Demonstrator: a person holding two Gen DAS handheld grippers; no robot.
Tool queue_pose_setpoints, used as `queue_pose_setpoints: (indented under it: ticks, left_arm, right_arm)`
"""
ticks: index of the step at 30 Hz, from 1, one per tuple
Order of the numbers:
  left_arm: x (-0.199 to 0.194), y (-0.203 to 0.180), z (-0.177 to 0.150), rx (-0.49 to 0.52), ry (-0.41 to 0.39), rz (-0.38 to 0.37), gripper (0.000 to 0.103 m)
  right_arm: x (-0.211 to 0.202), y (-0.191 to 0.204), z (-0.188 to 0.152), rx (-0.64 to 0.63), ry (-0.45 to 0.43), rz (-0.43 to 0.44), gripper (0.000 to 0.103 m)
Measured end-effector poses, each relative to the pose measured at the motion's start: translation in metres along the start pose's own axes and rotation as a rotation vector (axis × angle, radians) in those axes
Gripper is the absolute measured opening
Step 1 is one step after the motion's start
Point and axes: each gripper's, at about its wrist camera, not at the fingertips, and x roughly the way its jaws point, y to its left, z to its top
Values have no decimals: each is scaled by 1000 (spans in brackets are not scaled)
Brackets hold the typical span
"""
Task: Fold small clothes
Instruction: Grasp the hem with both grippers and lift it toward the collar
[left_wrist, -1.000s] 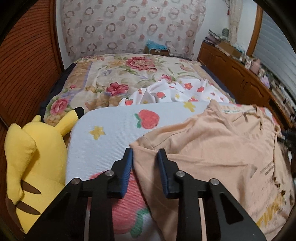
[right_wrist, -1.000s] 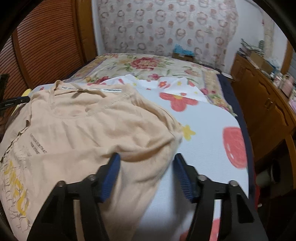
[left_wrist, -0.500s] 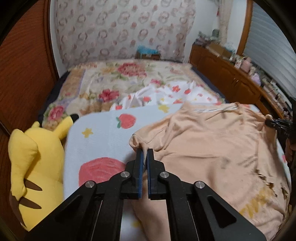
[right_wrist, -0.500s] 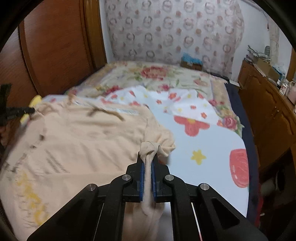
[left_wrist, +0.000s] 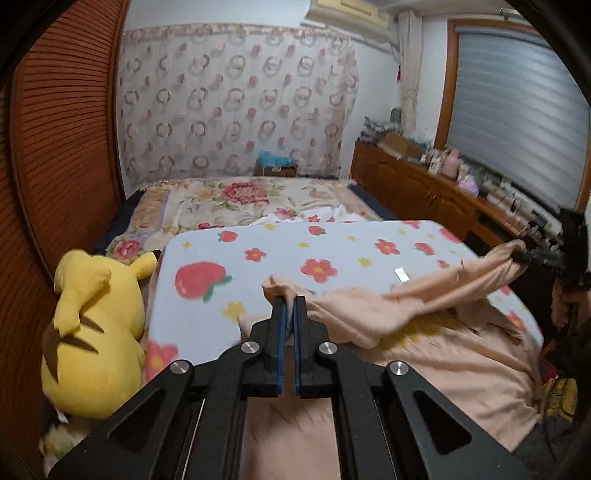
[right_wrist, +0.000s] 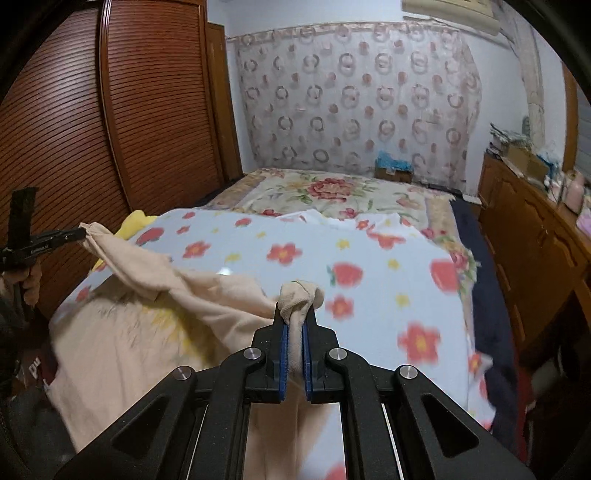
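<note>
Mid-fold with the peach cotton T-shirt (left_wrist: 424, 343) half raised above the strawberry-print blue blanket (left_wrist: 332, 251) on the bed, left tool (left_wrist: 289, 314) and right tool (right_wrist: 294, 321) each clenched on a bunched corner, next likely calling for carrying both corners across evenly

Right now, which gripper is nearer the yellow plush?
Left. The left gripper, shut on the shirt, is just right of the plush. The right gripper holds the shirt's far side, across the bed from it.
</note>
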Motion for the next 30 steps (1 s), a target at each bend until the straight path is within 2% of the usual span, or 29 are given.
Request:
queue_pose_setpoints:
  ticks: [5, 7, 10, 15, 16, 18, 19, 20, 21, 23, 25, 30]
  left_arm:
    - [-26, 7, -25, -59, -7, 0, 4]
    - [-35, 9, -30, -68, -13, 27, 4]
    - [-48, 4, -41, -44, 2, 110, 4]
    - [-47, 5, -61, -50, 56, 145, 6]
    - [-47, 8, -62, -56, 57, 140, 11]
    - [-43, 14, -62, -75, 60, 144, 34]
    - [-41, 16, -60, -76, 58, 140, 48]
    - [-40, 15, -59, -71, 56, 134, 52]
    - [-36, 15, -57, -61, 59, 134, 54]
    - [-28, 13, -50, -28, 65, 148, 65]
    - [-15, 12, -43, -2, 73, 151, 68]
    - [22, 12, -31, 35, 116, 128, 68]
  right_arm:
    - [-35, -5, -36, 60, 16, 2, 6]
    - [-49, -4, -41, 72, 18, 3, 6]
    - [-63, 1, -44, 60, 26, 4, 6]
    - [-73, 12, -63, 42, 130, 15, 6]
    - [-72, 14, -67, 39, 144, 15, 6]
    - [-67, 14, -67, 44, 164, 19, 12]
    - [-67, 14, -66, 40, 165, 7, 19]
    - [-64, 13, -62, 35, 158, -15, 28]
    - [-64, 11, -58, 35, 146, -38, 31]
    - [-64, 4, -48, 48, 109, -59, 46]
    - [-62, -2, -37, 48, 84, -72, 50]
    - [-35, -9, -21, 1, 122, -117, 53]
